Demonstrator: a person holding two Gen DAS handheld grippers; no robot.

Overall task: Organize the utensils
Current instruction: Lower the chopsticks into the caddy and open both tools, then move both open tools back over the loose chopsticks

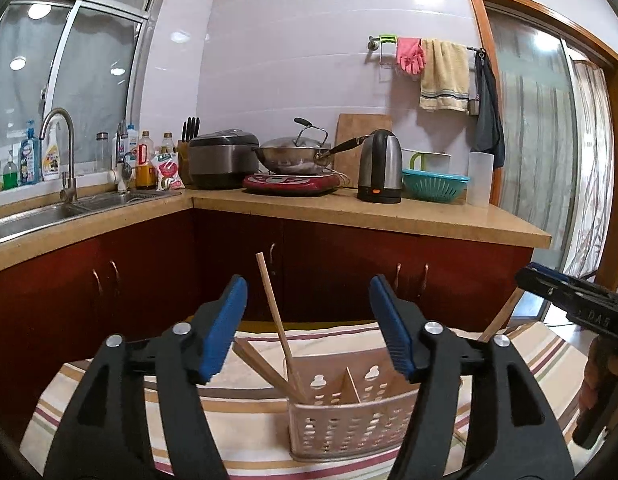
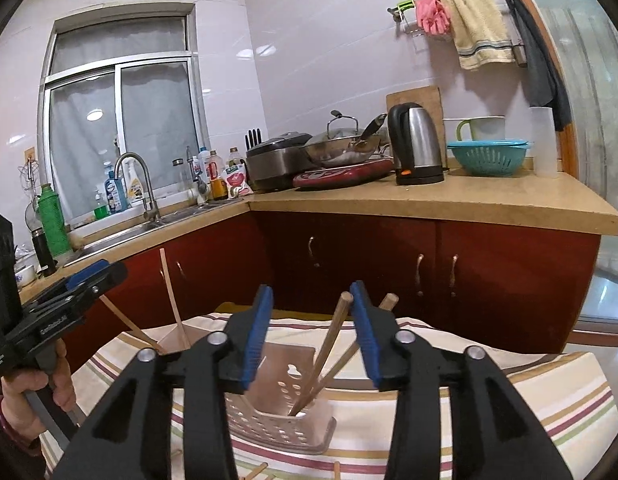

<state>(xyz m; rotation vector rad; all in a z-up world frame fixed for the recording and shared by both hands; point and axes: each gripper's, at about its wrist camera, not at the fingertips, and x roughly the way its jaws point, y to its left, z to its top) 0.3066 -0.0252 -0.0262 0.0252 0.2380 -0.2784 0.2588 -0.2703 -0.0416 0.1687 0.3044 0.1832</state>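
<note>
A perforated beige utensil holder (image 1: 349, 420) with a middle divider stands on a striped cloth; it also shows in the right wrist view (image 2: 281, 420). Wooden chopsticks (image 1: 275, 316) lean in its left compartment. In the right wrist view two chopsticks (image 2: 329, 352) lean in the right compartment, and others (image 2: 173, 300) stand at the far left. My left gripper (image 1: 309, 328) is open and empty above the holder. My right gripper (image 2: 311, 336) is open, its blue pads either side of the chopstick tops without touching them. It shows at the right edge (image 1: 549, 284) of the left wrist view.
The striped cloth (image 2: 509, 400) covers a table, with loose chopsticks (image 2: 257, 472) on its near edge. Behind stand red cabinets (image 1: 349, 272), a counter with a kettle (image 1: 381, 168), wok (image 1: 293, 152), rice cooker (image 1: 223, 158), teal colander (image 1: 435, 186) and a sink (image 1: 49, 212).
</note>
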